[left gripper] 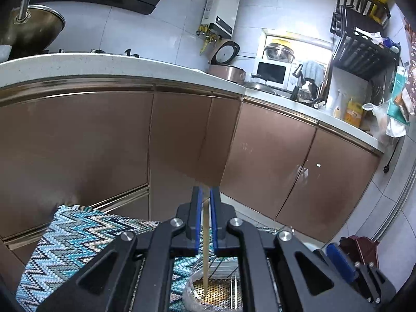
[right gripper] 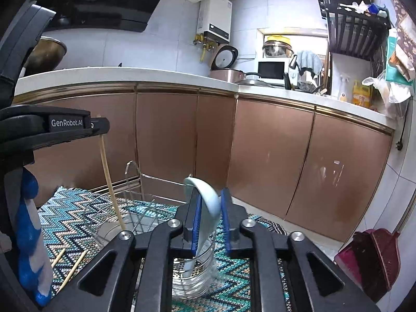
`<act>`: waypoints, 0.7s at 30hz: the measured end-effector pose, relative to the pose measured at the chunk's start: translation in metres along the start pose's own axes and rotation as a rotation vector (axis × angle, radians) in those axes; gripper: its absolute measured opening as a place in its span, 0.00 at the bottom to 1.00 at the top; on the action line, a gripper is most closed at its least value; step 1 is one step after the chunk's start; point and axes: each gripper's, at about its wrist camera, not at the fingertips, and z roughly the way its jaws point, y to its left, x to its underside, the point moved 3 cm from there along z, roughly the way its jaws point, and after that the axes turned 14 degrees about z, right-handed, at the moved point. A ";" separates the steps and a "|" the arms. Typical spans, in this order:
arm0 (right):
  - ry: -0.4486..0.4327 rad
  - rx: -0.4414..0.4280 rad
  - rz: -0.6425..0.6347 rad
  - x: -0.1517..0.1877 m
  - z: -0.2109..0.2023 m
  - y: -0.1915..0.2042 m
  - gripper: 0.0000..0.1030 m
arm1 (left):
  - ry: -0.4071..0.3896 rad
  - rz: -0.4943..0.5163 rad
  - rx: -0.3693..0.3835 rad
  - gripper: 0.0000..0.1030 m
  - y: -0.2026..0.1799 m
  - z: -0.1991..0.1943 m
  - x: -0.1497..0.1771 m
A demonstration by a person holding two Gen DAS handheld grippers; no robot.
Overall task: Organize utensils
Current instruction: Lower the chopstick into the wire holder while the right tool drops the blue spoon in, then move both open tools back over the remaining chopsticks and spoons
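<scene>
On a zigzag mat (right gripper: 67, 223) stands a wire utensil rack (right gripper: 145, 182) with round cups. My left gripper (left gripper: 206, 192) is shut on a wooden chopstick (left gripper: 206, 247) that hangs down into a cup with a perforated bottom (left gripper: 221, 295). The right wrist view shows the same chopstick (right gripper: 109, 179) hanging from the left gripper (right gripper: 100, 127) into the left cup (right gripper: 106, 230). My right gripper (right gripper: 211, 208) stands slightly open around a pale blue ceramic spoon (right gripper: 205, 197). The spoon leans on the left pad, its handle down in the near cup (right gripper: 192, 280).
Two loose chopsticks (right gripper: 74, 269) lie on the mat at the front left. Brown cabinet doors (right gripper: 270, 156) under a white counter (right gripper: 124, 74) close off the space behind. A dark red dustpan (right gripper: 371, 260) stands on the floor at the right.
</scene>
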 end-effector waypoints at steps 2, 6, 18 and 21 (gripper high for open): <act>-0.004 -0.002 0.000 -0.003 -0.005 0.000 0.29 | -0.002 0.002 0.003 0.08 0.003 -0.008 -0.001; -0.023 -0.005 0.012 -0.010 -0.026 -0.003 0.41 | -0.021 0.034 0.003 0.23 0.005 -0.037 -0.006; -0.137 -0.024 0.095 -0.041 -0.146 -0.019 0.95 | -0.103 0.071 -0.042 0.32 0.046 -0.167 -0.025; -0.176 -0.060 0.126 -0.051 -0.181 -0.021 1.00 | -0.101 0.088 -0.071 0.51 0.059 -0.204 -0.024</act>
